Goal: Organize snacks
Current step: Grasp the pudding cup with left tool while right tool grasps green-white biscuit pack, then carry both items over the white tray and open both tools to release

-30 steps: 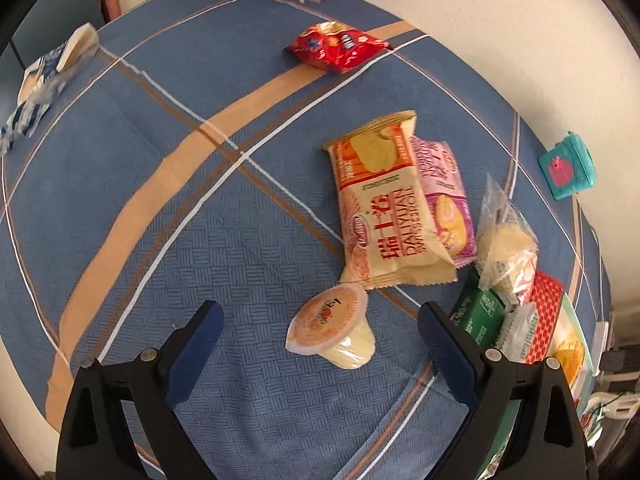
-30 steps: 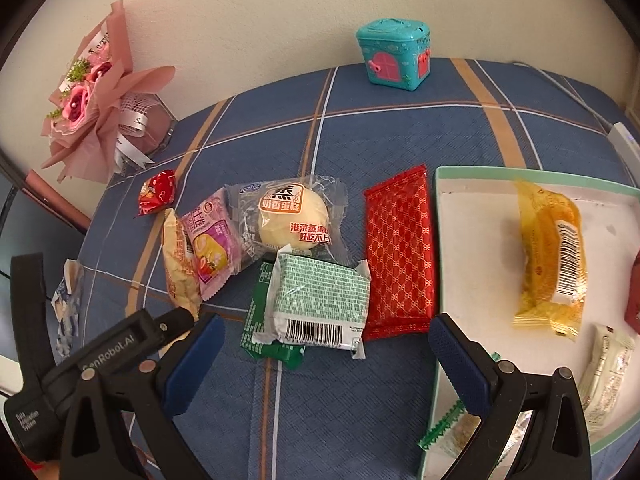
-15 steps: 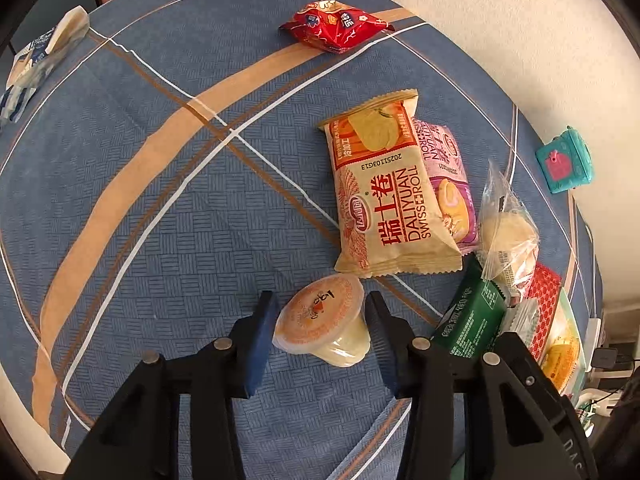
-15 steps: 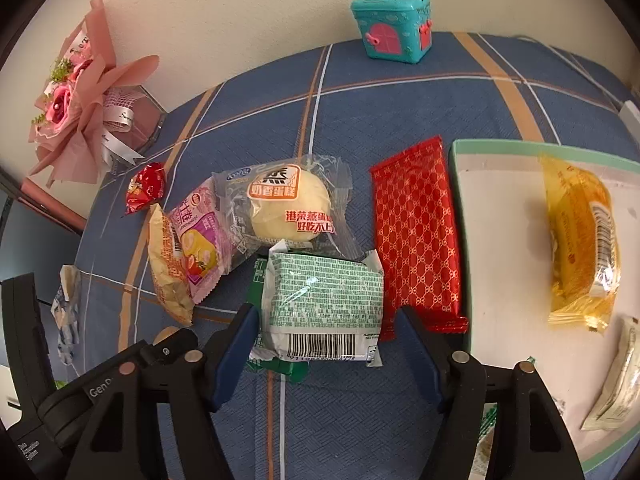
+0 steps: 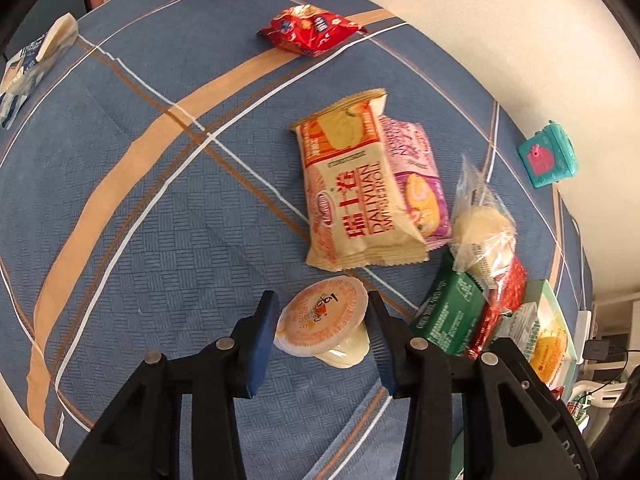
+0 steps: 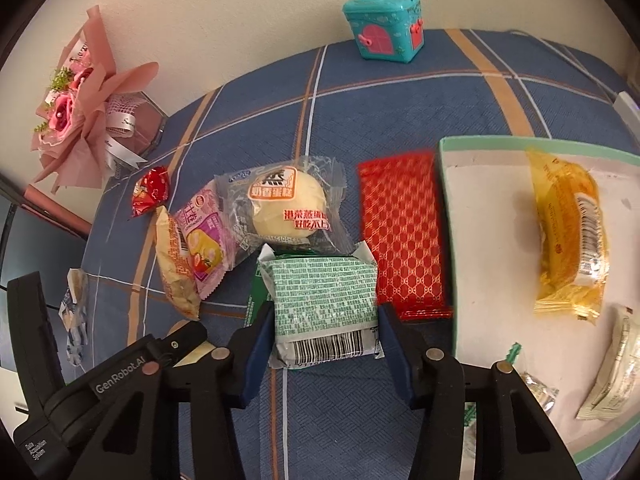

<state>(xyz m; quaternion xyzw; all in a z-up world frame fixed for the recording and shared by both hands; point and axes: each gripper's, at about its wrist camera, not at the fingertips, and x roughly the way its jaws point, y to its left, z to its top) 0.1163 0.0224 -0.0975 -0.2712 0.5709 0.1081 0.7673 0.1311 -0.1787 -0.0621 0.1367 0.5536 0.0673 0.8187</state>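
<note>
My left gripper [image 5: 322, 322] is shut on a jelly cup [image 5: 325, 328] with an orange lid, its blue pads pressing both sides, just above the blue tablecloth. My right gripper [image 6: 326, 338] is shut on a pale green wrapped snack [image 6: 326, 312] that lies on a dark green packet [image 6: 256, 296]. A white tray with a green rim [image 6: 480, 240] at the right holds a yellow packet [image 6: 572, 232] and small sachets. The left gripper's black body [image 6: 120, 376] shows at the lower left of the right wrist view.
Loose snacks lie between the grippers: a swiss roll pack [image 5: 356, 200], a purple pack [image 6: 204, 240], a clear-wrapped cake [image 6: 288, 204], a long red packet [image 6: 402, 236], a small red bag [image 5: 310, 34]. A teal toy box [image 6: 384, 26] and pink bouquet [image 6: 80, 96] stand by the wall.
Both grippers went from wide open to closed: the left on the jelly cup, the right on the pale green snack. Both moved slightly forward.
</note>
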